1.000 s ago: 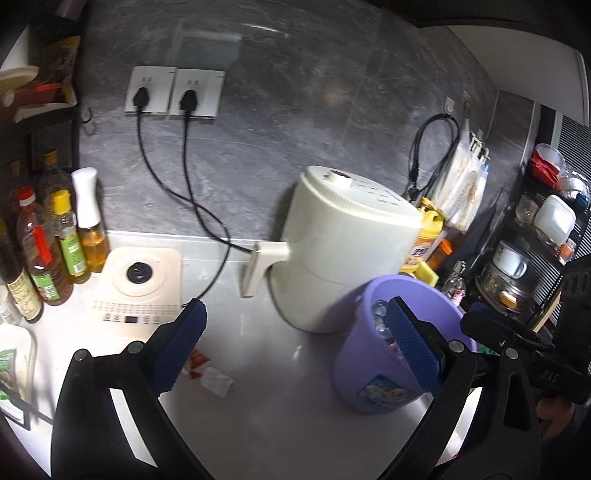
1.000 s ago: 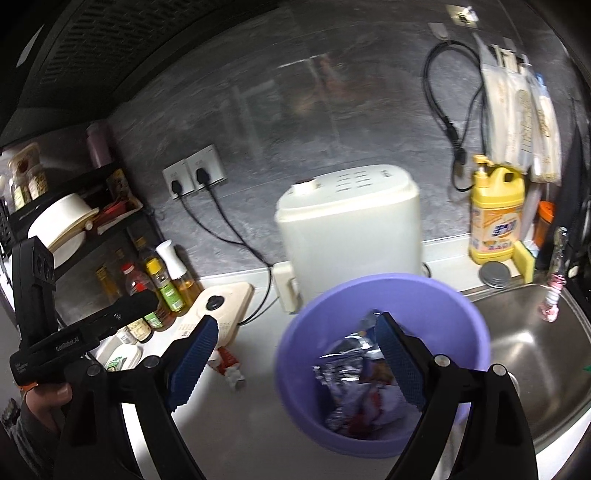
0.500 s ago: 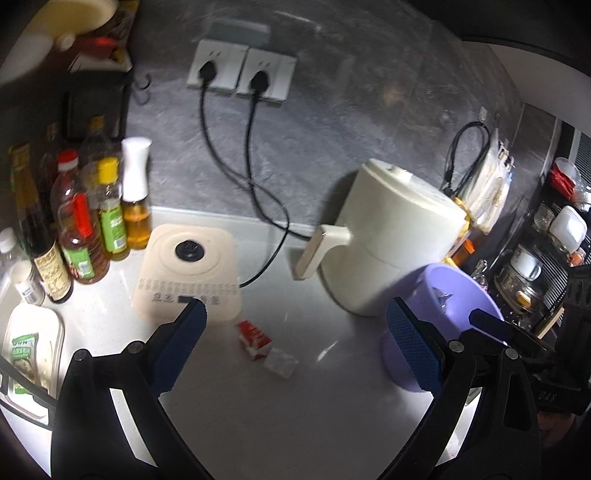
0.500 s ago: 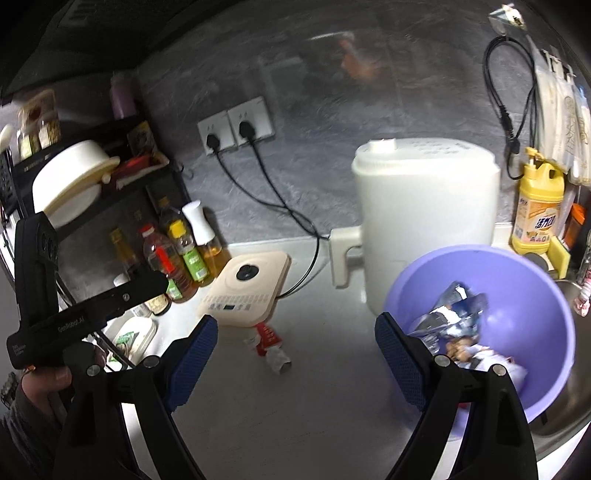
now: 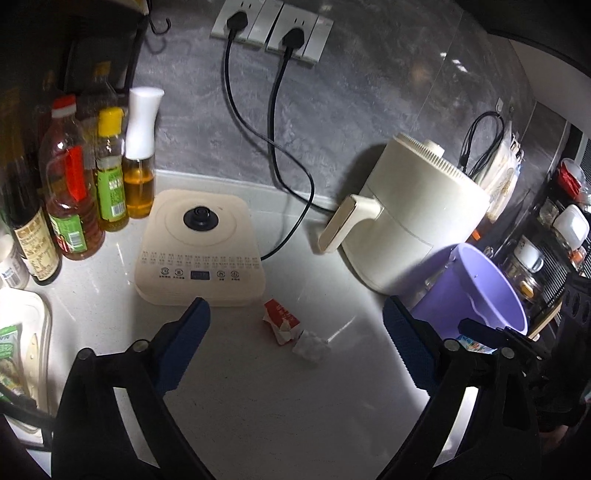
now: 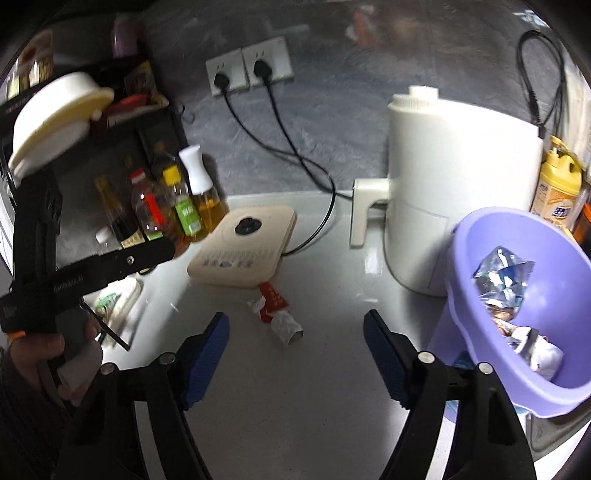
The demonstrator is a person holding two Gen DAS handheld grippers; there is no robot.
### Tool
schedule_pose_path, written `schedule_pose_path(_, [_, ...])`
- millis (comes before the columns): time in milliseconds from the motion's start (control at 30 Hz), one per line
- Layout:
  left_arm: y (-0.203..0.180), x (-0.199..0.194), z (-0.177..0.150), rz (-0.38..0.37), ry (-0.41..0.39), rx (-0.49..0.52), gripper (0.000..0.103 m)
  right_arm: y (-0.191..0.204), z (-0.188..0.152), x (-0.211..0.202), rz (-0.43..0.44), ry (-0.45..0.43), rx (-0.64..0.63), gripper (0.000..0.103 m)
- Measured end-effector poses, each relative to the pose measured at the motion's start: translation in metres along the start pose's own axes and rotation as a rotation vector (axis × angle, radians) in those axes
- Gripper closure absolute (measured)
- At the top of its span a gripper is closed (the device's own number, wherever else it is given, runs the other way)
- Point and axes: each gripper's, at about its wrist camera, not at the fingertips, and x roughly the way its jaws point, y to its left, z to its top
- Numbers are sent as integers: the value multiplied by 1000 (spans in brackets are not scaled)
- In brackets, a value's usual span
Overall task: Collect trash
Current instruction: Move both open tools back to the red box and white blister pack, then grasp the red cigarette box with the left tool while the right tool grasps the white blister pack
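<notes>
Evidently the step in hand is the approach to the last scraps on the counter (image 5: 258,398): both tongs hang above it with nothing between their pads. The left gripper (image 5: 295,339) has its jaws spread wide, and the right gripper (image 6: 295,347) likewise stands fully apart and empty.

Two pieces of trash lie loose, touching one another, just in front of the cream induction base (image 5: 201,247): one crumpled red wrapper (image 5: 280,319) and one white wad (image 5: 311,345) (in the right wrist view it looks more like a small rolled tube). The purple bin (image 6: 517,295) stands to the right beside the air fryer (image 5: 413,229) and already holds several crushed foil and paper pieces, too tangled to count.

The next move probably calls for lowering one gripper over the pair, jaws straddling a single scrap, and closing near the counter without skidding on it.

Elsewhere: two plugs in the wall sockets (image 5: 273,26), and at least four bottles (image 5: 107,173) at the left.
</notes>
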Motion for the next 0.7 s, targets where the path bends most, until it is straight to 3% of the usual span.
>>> schedule_pose_path(333, [15,49,-11,-64,120,-17,44,-2,1,41,-16,79,3,37])
schedule_pose_path(700, [28,103,-27,-73,230,-58,52,-13,0,83,-19,160,6,43])
